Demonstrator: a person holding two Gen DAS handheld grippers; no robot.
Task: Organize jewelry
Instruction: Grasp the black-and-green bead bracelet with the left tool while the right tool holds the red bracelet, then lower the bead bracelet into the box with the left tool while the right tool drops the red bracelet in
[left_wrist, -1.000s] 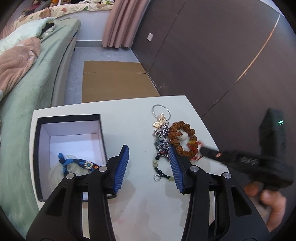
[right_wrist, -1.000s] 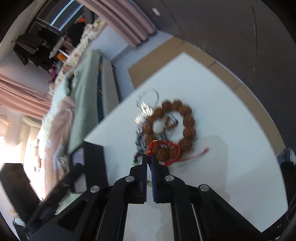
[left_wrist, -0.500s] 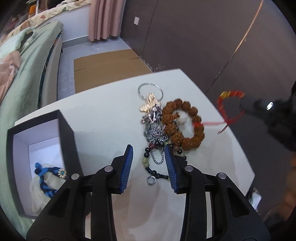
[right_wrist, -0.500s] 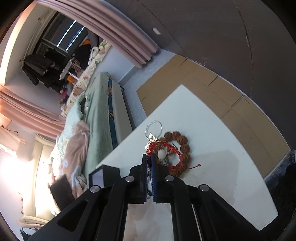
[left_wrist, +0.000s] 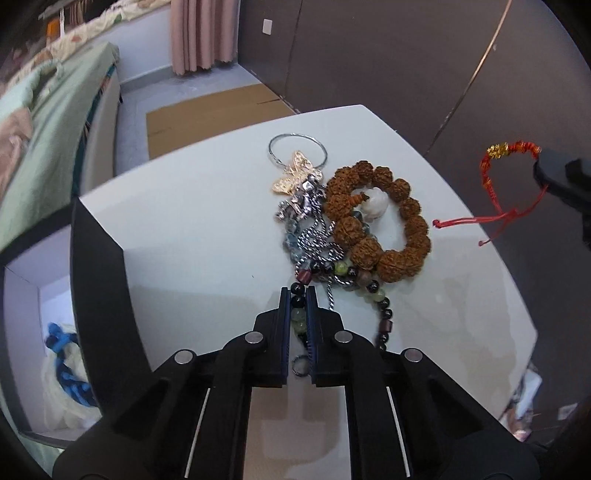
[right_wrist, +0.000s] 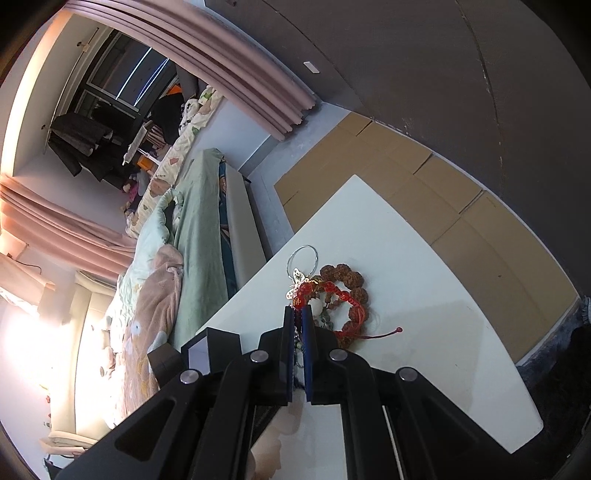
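**Two strands lifted from a tangled pile**

While the open box waits at the left with a blue cord piece inside, the left gripper has just closed, its jaws clenched on the dark-and-green bead strand lying on the white table. Limp and light, it will likely drag the silver chain and brown bead bracelet tangled beside it. Farther right, the right gripper is clamped on the red string bracelet, hanging clear.
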